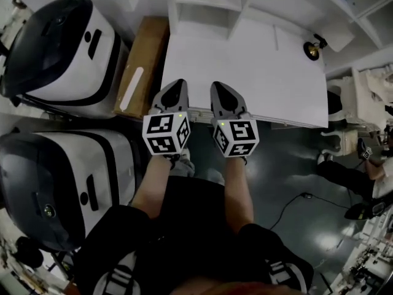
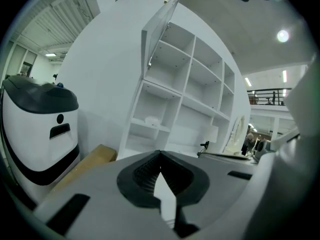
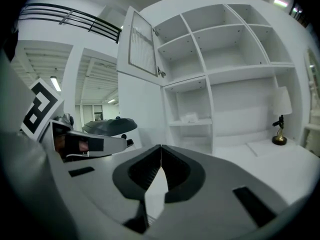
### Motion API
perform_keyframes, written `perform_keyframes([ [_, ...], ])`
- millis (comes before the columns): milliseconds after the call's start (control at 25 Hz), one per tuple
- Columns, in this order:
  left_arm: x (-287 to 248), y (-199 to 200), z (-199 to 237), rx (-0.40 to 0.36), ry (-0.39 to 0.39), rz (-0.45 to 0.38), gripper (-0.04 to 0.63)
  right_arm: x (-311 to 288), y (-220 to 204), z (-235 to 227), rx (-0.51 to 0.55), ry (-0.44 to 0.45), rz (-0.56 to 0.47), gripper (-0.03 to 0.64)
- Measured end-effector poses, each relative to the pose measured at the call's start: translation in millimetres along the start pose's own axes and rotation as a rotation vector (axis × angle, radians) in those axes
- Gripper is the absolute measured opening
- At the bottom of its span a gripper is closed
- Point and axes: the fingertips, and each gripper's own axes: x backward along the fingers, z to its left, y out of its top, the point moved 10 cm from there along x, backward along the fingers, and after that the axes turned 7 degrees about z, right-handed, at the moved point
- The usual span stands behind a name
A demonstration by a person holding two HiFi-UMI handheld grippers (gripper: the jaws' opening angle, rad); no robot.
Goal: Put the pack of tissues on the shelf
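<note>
White worktop [image 1: 245, 72], with a white shelf unit [image 3: 220, 69] at twelve o'clock. The left gripper [image 1: 177, 86] and right gripper [image 1: 220, 88] hover at its six o'clock edge, fingers [image 2: 142, 176] pressed together, empty. A small white pack of tissues [image 3: 190, 118] lies on a low shelf. Placing looks done, and only drawing back seems left.

No legible text, labels or numbers visible.

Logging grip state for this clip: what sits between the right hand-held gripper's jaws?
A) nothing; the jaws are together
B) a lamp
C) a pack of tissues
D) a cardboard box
A: the right gripper view shows the right hand-held gripper with jaws meeting tip to tip, nothing between.
</note>
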Motion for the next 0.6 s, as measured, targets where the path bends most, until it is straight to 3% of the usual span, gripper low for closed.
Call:
perform_keyframes([
  [280,-10.0,10.3,13.2,0.046,-0.021,-0.017,0.011,-11.6,14.4,-9.0,-0.034,0.007,0.003,0.02],
  [600,-6.6,20.0,43.0,0.075,0.047,-0.039,0.011,-39.4,22.2,-2.7,-0.021,0.068,0.017,0.02],
])
